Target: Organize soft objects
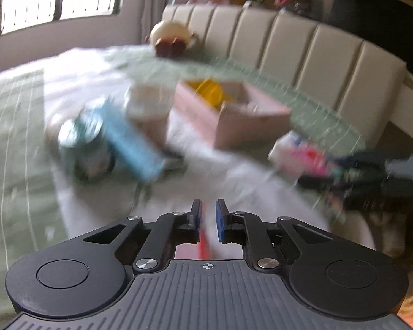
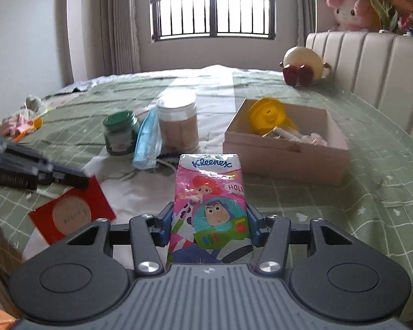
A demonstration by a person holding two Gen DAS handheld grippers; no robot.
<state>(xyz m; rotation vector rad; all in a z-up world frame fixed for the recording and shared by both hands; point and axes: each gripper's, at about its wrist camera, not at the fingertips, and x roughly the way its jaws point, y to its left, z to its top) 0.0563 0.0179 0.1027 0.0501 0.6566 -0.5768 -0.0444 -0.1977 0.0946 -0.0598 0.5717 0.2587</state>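
Note:
My right gripper [image 2: 209, 214] is shut on a pink Kleenex tissue pack [image 2: 209, 206] and holds it above the bed, in front of a pink cardboard box [image 2: 283, 159]. The box holds a yellow toy [image 2: 267, 115] and other small items. My left gripper [image 1: 208, 217] is nearly shut on the edge of a red envelope [image 1: 205, 243]; in the right wrist view the envelope [image 2: 71, 211] hangs from the left gripper's fingertips [image 2: 77, 178] at the bed's near left. The left wrist view is blurred; it shows the box [image 1: 234, 112] and the tissue pack [image 1: 297, 156].
On the green checked bedspread [image 2: 344, 192] stand a green-lidded jar [image 2: 121, 134], a white-lidded jar [image 2: 179, 123] and a blue face mask [image 2: 147, 143]. A round plush [image 2: 303, 66] sits by the padded headboard [image 2: 371, 63]. Small toys [image 2: 24, 118] lie at far left.

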